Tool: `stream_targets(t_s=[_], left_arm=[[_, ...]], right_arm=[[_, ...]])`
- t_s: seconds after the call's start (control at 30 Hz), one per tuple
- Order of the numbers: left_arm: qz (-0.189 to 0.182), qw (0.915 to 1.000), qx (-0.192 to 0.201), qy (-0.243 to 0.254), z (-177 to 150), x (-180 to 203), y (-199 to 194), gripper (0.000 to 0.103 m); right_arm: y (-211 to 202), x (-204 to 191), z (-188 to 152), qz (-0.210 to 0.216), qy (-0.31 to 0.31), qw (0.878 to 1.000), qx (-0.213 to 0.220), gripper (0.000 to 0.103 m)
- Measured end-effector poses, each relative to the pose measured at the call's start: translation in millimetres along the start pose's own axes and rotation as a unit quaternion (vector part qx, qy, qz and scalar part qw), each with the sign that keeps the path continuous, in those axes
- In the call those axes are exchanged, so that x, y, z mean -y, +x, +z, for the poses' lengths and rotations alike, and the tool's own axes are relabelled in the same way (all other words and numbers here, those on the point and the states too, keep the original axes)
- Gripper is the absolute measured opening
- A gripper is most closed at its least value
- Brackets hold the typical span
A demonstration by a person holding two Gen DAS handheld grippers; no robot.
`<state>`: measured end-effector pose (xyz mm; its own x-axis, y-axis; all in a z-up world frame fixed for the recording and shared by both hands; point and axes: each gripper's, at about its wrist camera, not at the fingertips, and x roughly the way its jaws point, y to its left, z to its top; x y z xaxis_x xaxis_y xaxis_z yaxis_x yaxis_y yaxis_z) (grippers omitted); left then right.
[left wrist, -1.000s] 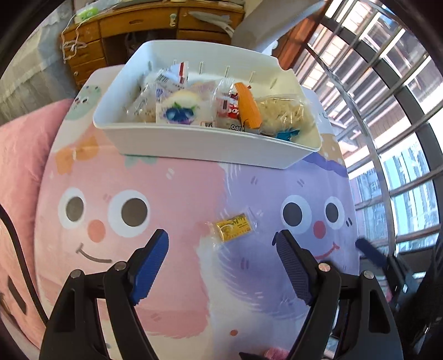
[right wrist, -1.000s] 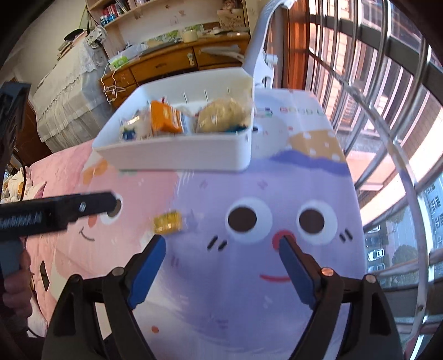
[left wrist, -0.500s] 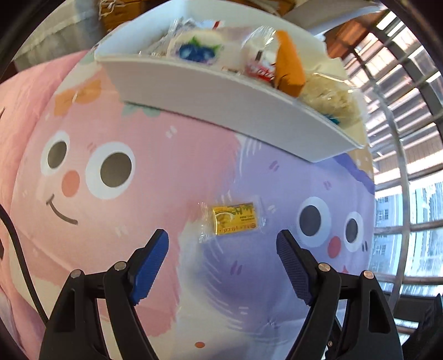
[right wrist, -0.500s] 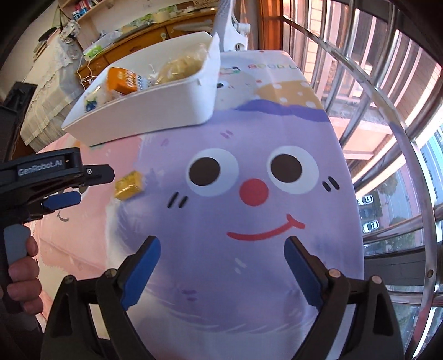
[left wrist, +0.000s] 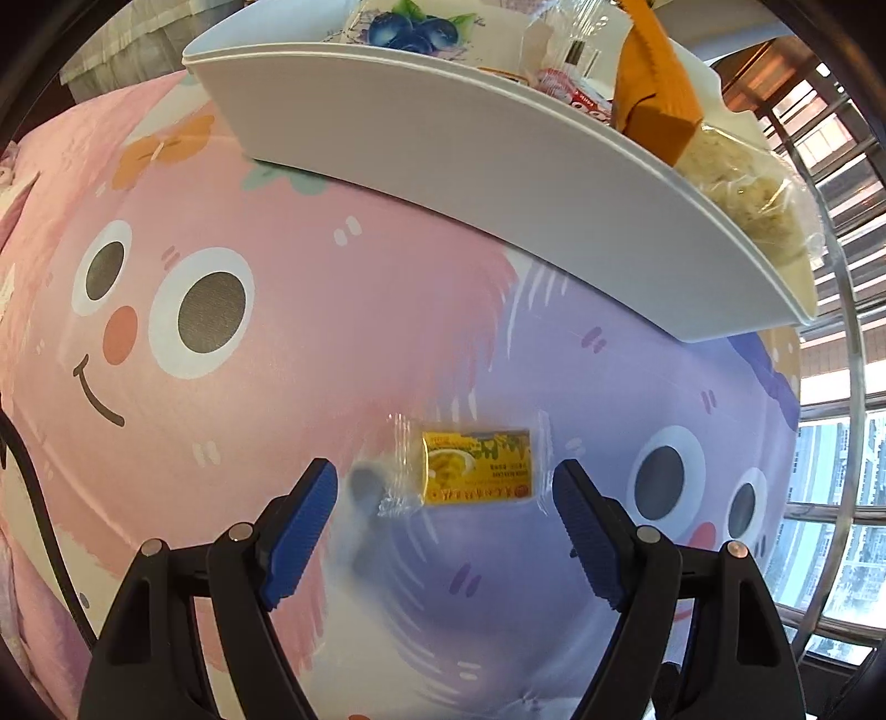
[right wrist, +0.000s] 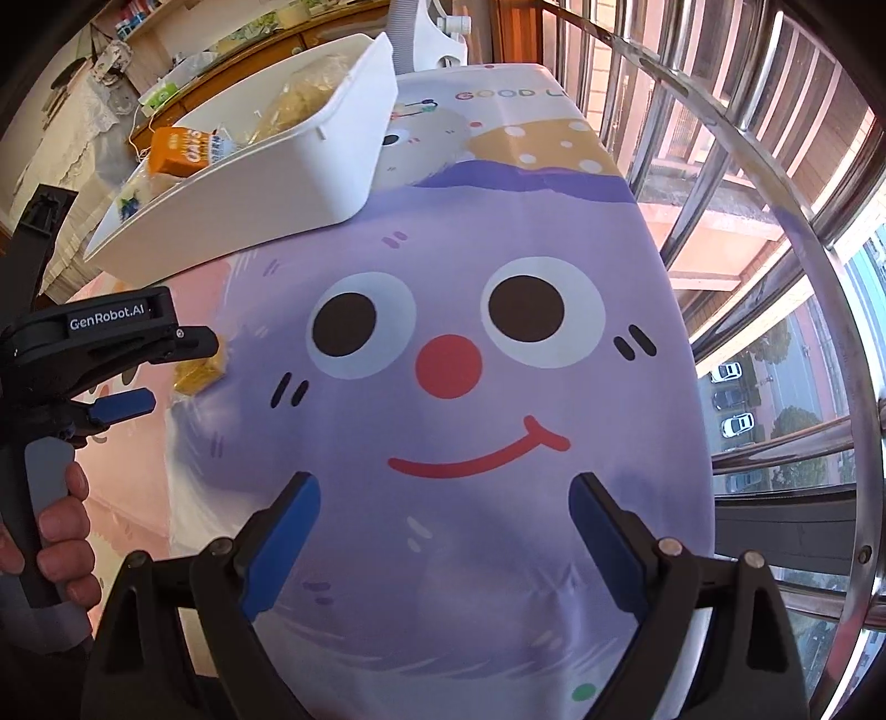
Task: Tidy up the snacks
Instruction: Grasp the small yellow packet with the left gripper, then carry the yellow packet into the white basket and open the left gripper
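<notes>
A: Left tongs (left wrist: 443,509) spread, pointing down, straddling the small yellow snack packet in clear wrap (left wrist: 477,469) on the cartoon-print bench (left wrist: 332,343); not touching it, likely set for pickup.

B: Right tongs (right wrist: 446,531) spread, empty over the bench. White plastic bin (left wrist: 498,166) holds an orange packet (left wrist: 653,99), a blueberry-print pack (left wrist: 412,27) and a clear bag of pale crumbly snack (left wrist: 747,188).

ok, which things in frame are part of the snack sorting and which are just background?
Job:
- yellow snack packet, loose on the tablecloth between the open left gripper fingers
- white bin holding packed snacks
- right gripper, open, nothing between its fingers

Background:
- cartoon tablecloth
- metal window bars
- wooden desk
</notes>
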<state>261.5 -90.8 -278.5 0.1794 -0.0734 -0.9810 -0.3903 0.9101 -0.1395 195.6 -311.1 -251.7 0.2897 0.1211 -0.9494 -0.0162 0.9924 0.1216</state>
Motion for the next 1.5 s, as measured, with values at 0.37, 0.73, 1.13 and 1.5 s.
stream_targets(t_s=[0.37,0.73,1.13,1.5], left_arm=[[0.017,0.9996,-0.005,0.023,2.1,22.7,15.3,0.069],[0.007,0.9994,0.011,0.032,2.5,22.6,16.7,0.052],[0.038,0.9975,0.033,0.050,-4.8,-5.2,5.5,0.047],[0.066,0.9940,0.064,0.060,10.5,-51.5,-44.4,0.047]], right_arm=[[6.0,7.7,5.4,0.000,0.012,1.000,-0.008,0.092],[6.4,9.8,2.0,-0.009,0.020,1.000,-0.012,0.092],[-1.3,-6.4,-5.8,-0.019,0.024,1.000,-0.007,0.092],[-24.0,-51.1,11.4,-0.015,0.008,0.999,0.034,0.092]])
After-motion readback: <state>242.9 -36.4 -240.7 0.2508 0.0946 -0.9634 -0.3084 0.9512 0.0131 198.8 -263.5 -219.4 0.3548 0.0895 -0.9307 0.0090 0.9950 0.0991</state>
